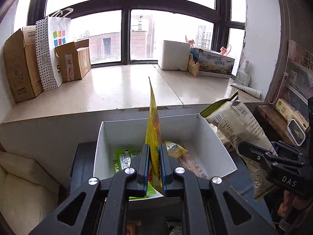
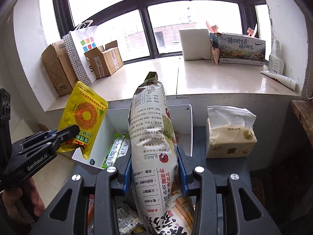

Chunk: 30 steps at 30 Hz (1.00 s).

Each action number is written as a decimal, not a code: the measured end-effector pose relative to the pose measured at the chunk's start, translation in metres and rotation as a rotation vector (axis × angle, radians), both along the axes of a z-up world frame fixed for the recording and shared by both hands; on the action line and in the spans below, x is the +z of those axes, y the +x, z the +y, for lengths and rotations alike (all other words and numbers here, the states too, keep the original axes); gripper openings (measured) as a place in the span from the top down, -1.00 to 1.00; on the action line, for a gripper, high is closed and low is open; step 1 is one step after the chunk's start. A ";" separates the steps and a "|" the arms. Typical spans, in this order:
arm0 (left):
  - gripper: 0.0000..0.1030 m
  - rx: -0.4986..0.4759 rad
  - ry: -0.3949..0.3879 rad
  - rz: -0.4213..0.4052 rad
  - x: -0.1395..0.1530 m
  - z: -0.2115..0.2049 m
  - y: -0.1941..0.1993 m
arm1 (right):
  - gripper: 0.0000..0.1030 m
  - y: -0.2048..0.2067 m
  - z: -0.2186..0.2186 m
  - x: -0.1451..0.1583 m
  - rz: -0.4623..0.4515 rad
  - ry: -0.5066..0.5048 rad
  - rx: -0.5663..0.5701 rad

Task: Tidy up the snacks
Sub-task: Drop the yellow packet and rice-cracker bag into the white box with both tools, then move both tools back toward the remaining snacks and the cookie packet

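Left gripper (image 1: pixel 154 164) clamps thin yellow pouch (image 1: pixel 153 129) edge-on; right gripper (image 2: pixel 154 168) clamps tall cream snack bag (image 2: pixel 150 137); white box (image 1: pixel 215 137) ahead of and below both.

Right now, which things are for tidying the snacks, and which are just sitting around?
For the job:
- yellow packet in the left gripper
- big white snack bag in the right gripper
- white box

Just sitting around:
- tissue pack
- cardboard boxes
- dotted paper bag
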<state>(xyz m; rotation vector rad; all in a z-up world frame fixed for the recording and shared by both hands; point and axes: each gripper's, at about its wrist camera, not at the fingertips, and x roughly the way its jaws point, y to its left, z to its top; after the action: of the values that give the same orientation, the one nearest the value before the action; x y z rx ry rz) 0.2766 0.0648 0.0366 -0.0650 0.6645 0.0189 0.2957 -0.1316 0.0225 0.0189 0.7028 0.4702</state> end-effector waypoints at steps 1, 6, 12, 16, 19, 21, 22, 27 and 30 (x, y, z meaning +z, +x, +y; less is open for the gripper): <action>0.78 0.005 0.015 0.010 -0.004 0.001 0.009 | 0.19 0.009 0.003 -0.001 -0.003 -0.003 0.001; 0.70 -0.013 0.040 0.082 -0.027 0.008 0.042 | 0.17 0.047 0.021 -0.012 0.016 -0.056 -0.005; -1.00 0.049 0.043 0.080 -0.042 0.024 0.042 | -1.00 0.064 0.024 -0.023 0.006 -0.081 -0.045; -1.00 0.061 0.020 0.075 -0.038 0.031 0.033 | -1.00 0.053 0.020 -0.022 -0.026 -0.092 -0.040; -1.00 0.071 0.002 0.089 -0.035 0.033 0.026 | -1.00 0.041 0.018 -0.018 -0.052 -0.091 -0.030; -1.00 0.074 0.011 0.088 -0.031 0.030 0.018 | -1.00 0.031 0.014 -0.013 -0.073 -0.084 -0.025; -1.00 0.076 0.015 0.087 -0.029 0.029 0.013 | -1.00 0.025 0.011 -0.010 -0.082 -0.076 -0.022; -1.00 0.064 -0.016 0.054 -0.011 0.023 -0.026 | -1.00 -0.015 -0.006 0.003 -0.123 -0.060 0.013; -1.00 0.042 -0.001 0.027 -0.003 0.014 -0.057 | -1.00 -0.043 -0.027 0.005 -0.143 -0.045 0.001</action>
<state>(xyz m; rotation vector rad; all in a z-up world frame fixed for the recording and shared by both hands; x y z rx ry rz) 0.2192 0.0786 0.0339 -0.0795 0.6898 0.0604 0.2530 -0.1590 0.0274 -0.0570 0.5733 0.4524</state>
